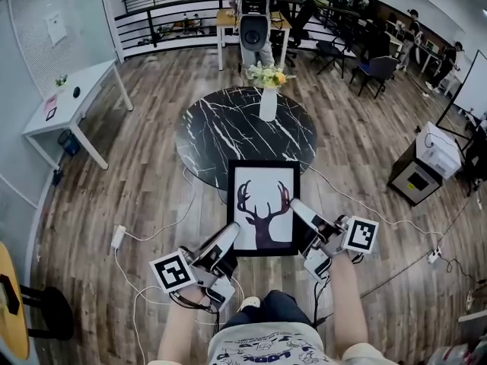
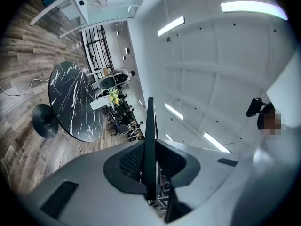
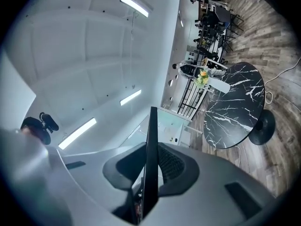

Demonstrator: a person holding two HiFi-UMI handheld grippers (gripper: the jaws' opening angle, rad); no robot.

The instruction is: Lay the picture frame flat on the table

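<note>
While the left tongs clamp its left edge and the right tongs clamp its right edge, the picture frame hangs in the air at the near rim of the round black desk; a flower vase stands farther back on the desk.

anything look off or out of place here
Nothing is spilled or damaged. The frame is not yet on the table: the left gripper and the right gripper clamp its near end in the air. The vase stands upright.
</note>
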